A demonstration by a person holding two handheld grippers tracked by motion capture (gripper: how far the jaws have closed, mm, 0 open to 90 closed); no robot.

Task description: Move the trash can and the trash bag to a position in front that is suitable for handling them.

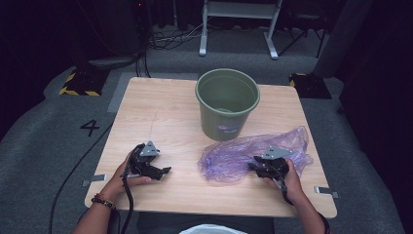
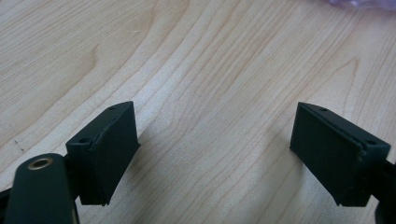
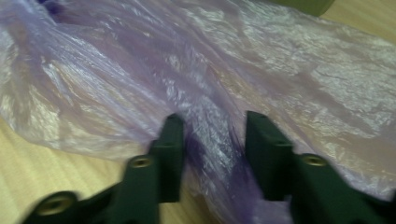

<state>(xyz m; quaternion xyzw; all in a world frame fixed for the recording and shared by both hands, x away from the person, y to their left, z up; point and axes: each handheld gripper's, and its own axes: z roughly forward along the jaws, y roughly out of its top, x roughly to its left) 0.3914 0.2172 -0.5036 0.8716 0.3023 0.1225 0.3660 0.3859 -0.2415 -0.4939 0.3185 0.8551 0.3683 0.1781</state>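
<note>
A crumpled translucent purple plastic bag (image 1: 234,155) lies on the wooden table (image 1: 160,112), in front of and to the right of a green bucket (image 1: 227,102). My right gripper (image 1: 253,165) rests on the bag's near right part and points left. In the right gripper view its jaws (image 3: 212,126) stand partly apart, with a bunched fold of the bag (image 3: 280,70) between them; the pads do not clearly press on it. My left gripper (image 1: 165,171) sits on bare wood at the near left. It is wide open (image 2: 215,126) and holds nothing.
The bucket stands upright at the table's far middle, with a label on its near side. An edge of the bag (image 2: 364,3) shows at the top right of the left gripper view. Cables run over the grey floor at the left, and a white frame (image 1: 238,24) stands beyond the table.
</note>
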